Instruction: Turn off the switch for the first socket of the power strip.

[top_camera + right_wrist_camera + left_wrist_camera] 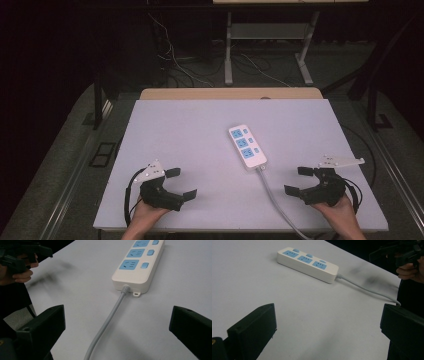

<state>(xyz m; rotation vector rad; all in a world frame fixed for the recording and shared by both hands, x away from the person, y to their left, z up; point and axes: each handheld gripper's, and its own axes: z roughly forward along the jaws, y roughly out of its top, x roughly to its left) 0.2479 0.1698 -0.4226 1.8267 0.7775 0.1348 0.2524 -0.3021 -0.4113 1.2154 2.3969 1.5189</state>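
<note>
Grippers are hovering low over the table (175, 130), one on each side of the power strip (247, 145), which is lying right of the table's middle with its sockets facing up. I am holding my left gripper (176, 186) near-left of the strip and my right gripper (300, 180) near-right, beside its grey cable (274, 197). Both are spread wide and gripping nothing, probably readying a two-sided approach.

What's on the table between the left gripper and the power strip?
Nothing: bare white table separates the left gripper from the power strip, in the high view.
</note>
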